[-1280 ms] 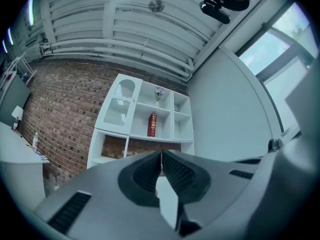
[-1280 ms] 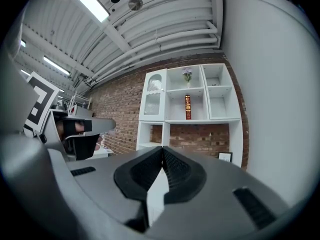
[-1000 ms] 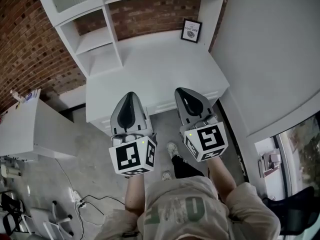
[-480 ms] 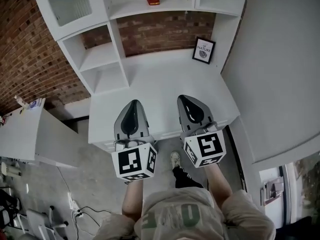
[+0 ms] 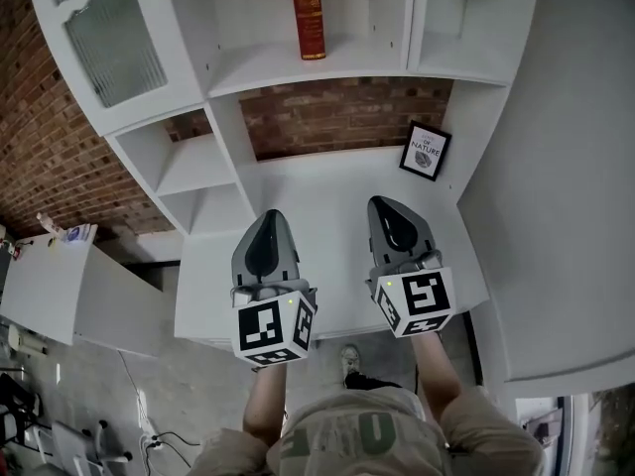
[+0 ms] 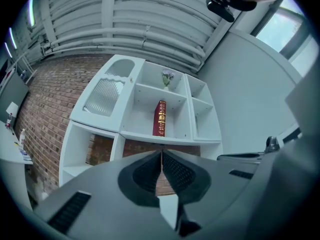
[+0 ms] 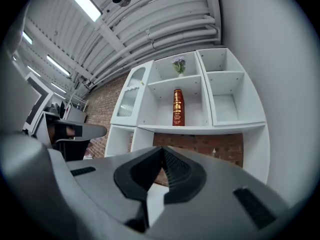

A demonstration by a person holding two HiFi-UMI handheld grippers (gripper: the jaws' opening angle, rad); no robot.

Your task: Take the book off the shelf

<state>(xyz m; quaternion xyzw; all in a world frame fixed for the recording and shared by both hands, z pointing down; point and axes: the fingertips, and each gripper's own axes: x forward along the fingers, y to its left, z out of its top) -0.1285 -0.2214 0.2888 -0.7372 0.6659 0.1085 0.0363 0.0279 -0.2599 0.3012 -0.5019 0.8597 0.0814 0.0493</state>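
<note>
Both grippers have pushed forward over the white desk (image 5: 327, 181), and more of the shelf unit (image 5: 298, 67) shows against the brick wall (image 5: 337, 117). I see the red book (image 5: 309, 13) upright in the middle compartment, its gilt spine lettering unreadable, with flowers (image 6: 166, 77) in the compartment above. A framed print (image 5: 426, 151) stands at the desk's right. Left gripper (image 5: 266, 213) and right gripper (image 5: 382, 201) are pinched closed, empty.

My head view's top edge cuts the book (image 5: 308, 13) short; the framed picture (image 5: 426, 151), lower right of the book, has unreadably small print.
</note>
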